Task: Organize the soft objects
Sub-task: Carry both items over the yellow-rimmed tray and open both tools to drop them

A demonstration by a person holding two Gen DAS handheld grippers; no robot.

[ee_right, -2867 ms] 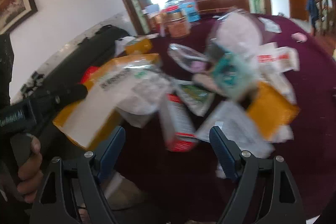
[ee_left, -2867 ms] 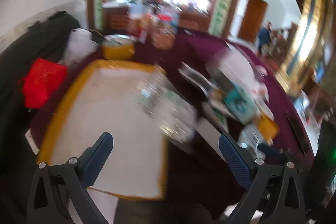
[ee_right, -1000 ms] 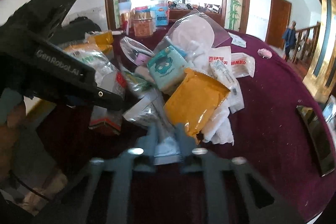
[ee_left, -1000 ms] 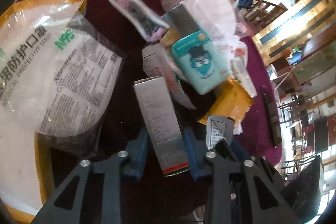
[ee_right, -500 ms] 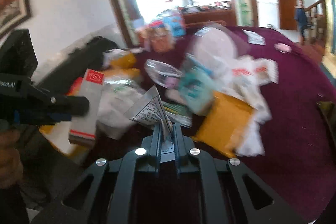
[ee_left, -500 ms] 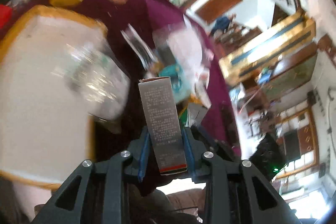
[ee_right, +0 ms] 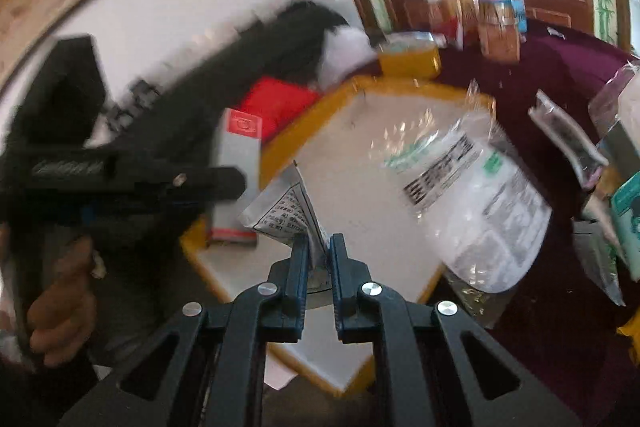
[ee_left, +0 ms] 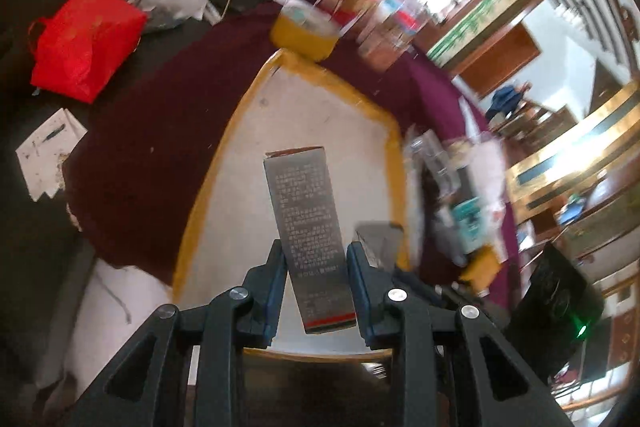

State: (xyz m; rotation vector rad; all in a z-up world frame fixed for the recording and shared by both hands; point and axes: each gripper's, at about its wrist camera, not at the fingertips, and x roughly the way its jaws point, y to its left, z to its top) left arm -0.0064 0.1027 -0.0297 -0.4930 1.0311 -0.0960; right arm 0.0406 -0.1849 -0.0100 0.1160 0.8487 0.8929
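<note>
left gripper (ee_left: 316,267) clamps rigid grey carton (ee_left: 308,243) | right gripper (ee_right: 318,259) pinches crinkly, apparently foil sachet (ee_right: 284,215)

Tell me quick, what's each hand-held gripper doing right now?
Left hand-held gripper: closed on a grey carton.
Right hand-held gripper: closed on a printed foil sachet.

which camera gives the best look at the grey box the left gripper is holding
The left wrist view: the grey box fills the centre, sharp, clamped between the fingers. The right wrist view shows it blurred, side-on, partly hidden behind the left gripper.
</note>
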